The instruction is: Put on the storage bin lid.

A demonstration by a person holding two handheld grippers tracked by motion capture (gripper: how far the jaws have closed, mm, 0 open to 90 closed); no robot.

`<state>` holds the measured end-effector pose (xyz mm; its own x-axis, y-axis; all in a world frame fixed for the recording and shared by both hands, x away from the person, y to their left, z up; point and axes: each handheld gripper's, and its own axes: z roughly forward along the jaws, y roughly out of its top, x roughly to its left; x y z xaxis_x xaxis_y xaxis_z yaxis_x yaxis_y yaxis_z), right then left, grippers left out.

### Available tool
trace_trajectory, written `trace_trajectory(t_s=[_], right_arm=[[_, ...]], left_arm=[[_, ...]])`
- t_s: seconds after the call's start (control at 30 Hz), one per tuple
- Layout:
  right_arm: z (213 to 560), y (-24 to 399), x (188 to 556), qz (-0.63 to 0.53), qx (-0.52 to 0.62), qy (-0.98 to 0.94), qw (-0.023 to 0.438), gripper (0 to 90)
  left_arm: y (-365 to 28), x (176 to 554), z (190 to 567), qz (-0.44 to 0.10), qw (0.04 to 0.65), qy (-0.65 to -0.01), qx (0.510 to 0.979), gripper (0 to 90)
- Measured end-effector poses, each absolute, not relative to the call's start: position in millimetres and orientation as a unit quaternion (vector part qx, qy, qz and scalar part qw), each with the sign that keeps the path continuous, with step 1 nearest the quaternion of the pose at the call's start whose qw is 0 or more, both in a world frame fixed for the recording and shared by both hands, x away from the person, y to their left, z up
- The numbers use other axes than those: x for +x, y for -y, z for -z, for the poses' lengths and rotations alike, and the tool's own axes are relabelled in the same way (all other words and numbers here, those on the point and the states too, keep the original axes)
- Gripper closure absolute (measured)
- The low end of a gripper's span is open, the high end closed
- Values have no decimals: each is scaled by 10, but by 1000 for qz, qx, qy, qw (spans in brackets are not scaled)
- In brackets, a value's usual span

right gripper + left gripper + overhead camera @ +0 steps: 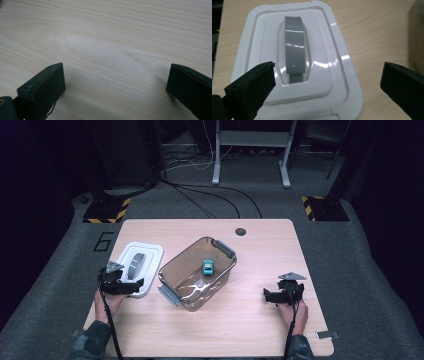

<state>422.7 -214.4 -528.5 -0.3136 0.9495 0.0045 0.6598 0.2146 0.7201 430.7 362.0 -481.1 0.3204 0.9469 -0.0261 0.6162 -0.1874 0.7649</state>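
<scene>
A clear brownish plastic box (197, 272) with grey latches stands in the middle of the table, and a small teal toy car (208, 266) sits inside it. Left of the box lies its white lid (140, 265) (294, 62), flat, with a grey handle (295, 50) across its top. My left gripper (134, 287) (328, 85) hovers open over the lid's near end, one jaw above the lid and the other over bare wood. My right gripper (267, 296) (115, 85) rests open low over bare table at the right, nothing between its jaws.
The wooden table (240, 330) has a round cable hole (241, 231) near its far edge. Beyond it, grey carpet holds cables, a desk frame and yellow-black striped stand bases (106, 212). A number 6 (103, 241) is marked on the floor at left.
</scene>
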Motion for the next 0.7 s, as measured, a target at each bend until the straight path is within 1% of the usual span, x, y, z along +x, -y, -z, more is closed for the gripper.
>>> trace_trajectory(t_s=[0.1, 0.2, 0.23, 0.4, 0.43, 0.47, 0.53, 0.57, 0.6, 0.63, 0.7], right_arm=[[5285, 2145, 4227, -319, 539, -746, 227, 12], [5284, 2142, 4225, -318, 540, -745, 229, 16], [5284, 2143, 4225, -318, 540, -745, 229, 17], [5284, 2143, 4225, -318, 539, -746, 229, 18], [5284, 2143, 4225, -318, 539, -746, 228, 19], [5284, 2143, 4225, -318, 539, -746, 228, 19], [5284, 2143, 4224, -319, 539, -745, 229, 20], [5284, 2143, 4224, -319, 539, -745, 229, 20], [5283, 2143, 4224, -318, 539, -746, 229, 20], [5283, 2143, 4224, -318, 539, -746, 229, 20], [5284, 2143, 4224, -319, 539, -745, 229, 21]], left_arm=[[-3656, 4436, 4843, -252, 344, -542, 724, 0], [-3705, 4587, 4873, -247, 338, -555, 719, 0], [-3704, 4617, 4884, -254, 338, -556, 715, 0], [-3708, 4758, 4908, -243, 336, -567, 712, 1], [-3717, 4824, 4910, -235, 329, -564, 720, 3], [-3717, 4824, 4910, -235, 329, -564, 720, 16], [-3718, 4881, 4921, -228, 326, -567, 721, 101], [-3725, 4906, 4924, -225, 327, -568, 721, 101], [-3725, 4927, 4927, -226, 323, -573, 718, 181], [-3727, 4950, 4930, -227, 319, -575, 718, 181], [-3718, 4972, 4949, -230, 320, -575, 717, 257]])
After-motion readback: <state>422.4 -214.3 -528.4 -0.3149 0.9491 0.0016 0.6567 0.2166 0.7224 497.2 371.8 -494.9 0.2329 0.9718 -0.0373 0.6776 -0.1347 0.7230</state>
